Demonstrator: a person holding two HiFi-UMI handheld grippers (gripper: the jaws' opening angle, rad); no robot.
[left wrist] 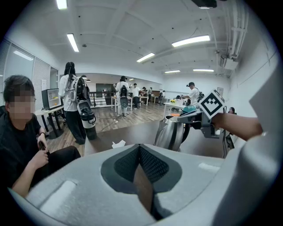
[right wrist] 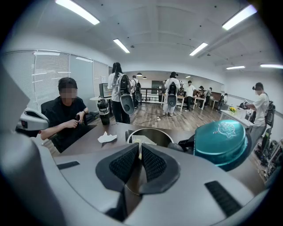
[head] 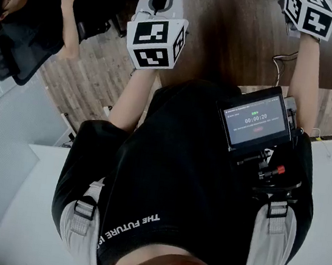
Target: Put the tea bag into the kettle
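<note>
The steel kettle (left wrist: 170, 134) stands on the brown table (left wrist: 132, 132) with its teal lid (right wrist: 221, 141) tipped open. In the right gripper view its round mouth (right wrist: 154, 134) lies just beyond my jaws. My right gripper (right wrist: 139, 150) is shut on a pale tea bag (right wrist: 138, 140), which hangs over that mouth. From the left gripper view the right gripper (left wrist: 182, 115) hovers over the kettle's top. My left gripper (left wrist: 140, 150) is shut with nothing in it, held back to the left of the kettle.
A torn white wrapper (right wrist: 107, 137) lies on the table left of the kettle. A person in black (right wrist: 66, 117) sits at the table's left side beside a dark tumbler (right wrist: 104, 112). Several people stand farther back in the room.
</note>
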